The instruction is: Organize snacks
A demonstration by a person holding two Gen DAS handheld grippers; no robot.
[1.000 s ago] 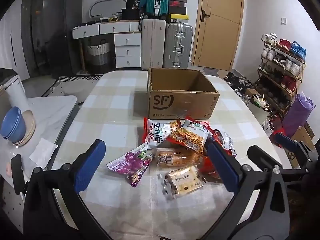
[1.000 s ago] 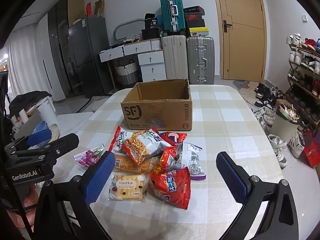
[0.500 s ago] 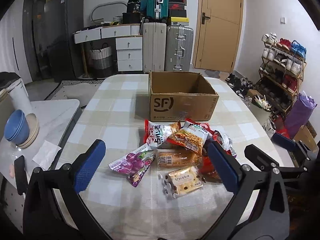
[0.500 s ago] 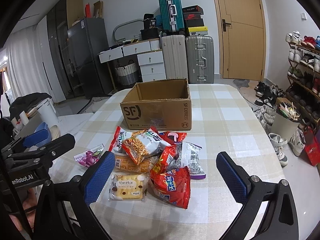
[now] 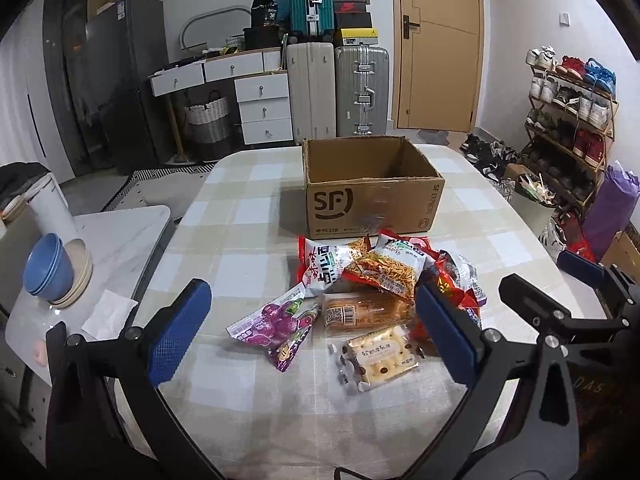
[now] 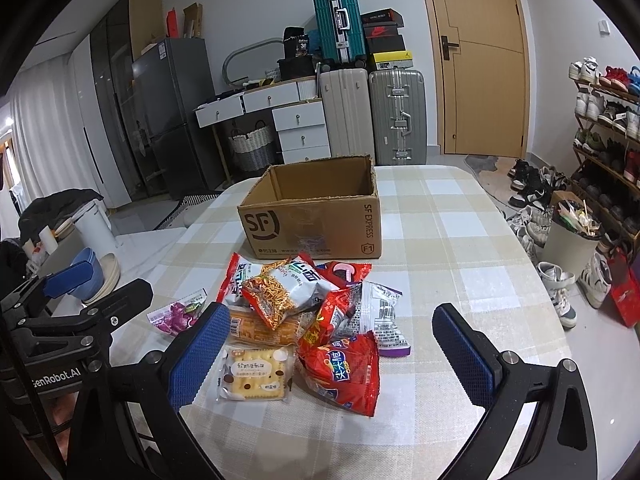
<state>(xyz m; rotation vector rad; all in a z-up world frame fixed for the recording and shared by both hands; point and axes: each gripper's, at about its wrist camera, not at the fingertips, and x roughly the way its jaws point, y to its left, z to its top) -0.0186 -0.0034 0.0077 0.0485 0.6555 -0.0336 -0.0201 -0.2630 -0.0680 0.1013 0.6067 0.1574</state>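
An open, empty SF cardboard box (image 5: 372,196) (image 6: 312,216) stands on the checked table. In front of it lies a pile of snack packets: a purple packet (image 5: 272,320) (image 6: 178,312), a cracker pack (image 5: 380,358) (image 6: 254,374), a bread pack (image 5: 360,312), a noodle snack bag (image 5: 384,270) (image 6: 284,290) and a red bag (image 6: 344,368). My left gripper (image 5: 312,330) is open and empty above the near side of the pile. My right gripper (image 6: 332,356) is open and empty, also hovering over the pile's near side.
A low side table (image 5: 120,236) at the left holds blue bowls (image 5: 48,268), a white jug and a napkin. Suitcases (image 5: 340,92), drawers and a door stand behind the table. A shoe rack (image 5: 568,128) and a bin stand at the right.
Both grippers have drawn back and risen slightly, so the box and the pile sit a little lower in view. Nothing on the table has moved.
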